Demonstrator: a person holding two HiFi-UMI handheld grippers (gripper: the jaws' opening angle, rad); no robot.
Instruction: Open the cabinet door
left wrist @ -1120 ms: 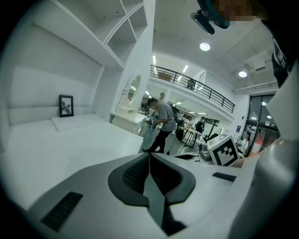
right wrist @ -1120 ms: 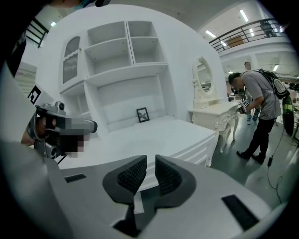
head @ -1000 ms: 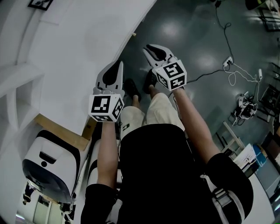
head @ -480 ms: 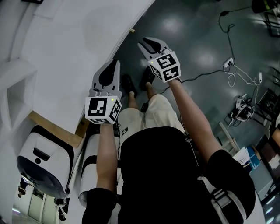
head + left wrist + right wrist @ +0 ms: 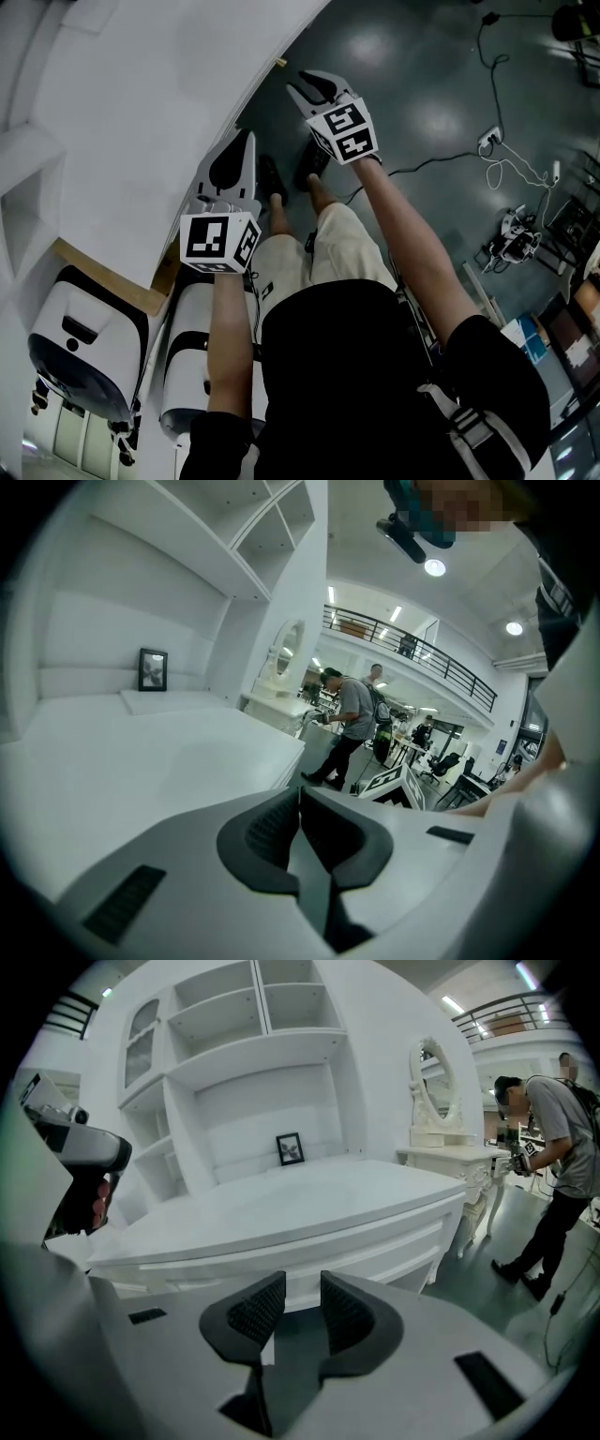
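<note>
The white cabinet (image 5: pixel 309 1232) stands in front of me in the right gripper view, with a broad top and panelled fronts below it. In the head view only its top (image 5: pixel 141 103) shows; the fronts are hidden under its edge. My right gripper (image 5: pixel 307 86) hangs over the dark floor just off the cabinet's corner. Its jaws are opening, and in its own view nothing lies between the pads of the right gripper (image 5: pixel 302 1290). My left gripper (image 5: pixel 246 141) is beside the cabinet's edge, and in its own view the left gripper (image 5: pixel 298 794) is shut and empty.
A small framed picture (image 5: pixel 290 1148) leans at the back of the cabinet top under open shelves (image 5: pixel 253 1016). A dressing table with an oval mirror (image 5: pixel 436 1101) and a standing person (image 5: pixel 553 1147) are to the right. Cables (image 5: pixel 487 141) lie on the floor. White machines (image 5: pixel 84 337) stand at lower left.
The right gripper has moved down and away from me toward the cabinet's corner, and its jaws have spread apart. The left gripper has sunk a little beside the cabinet edge.
</note>
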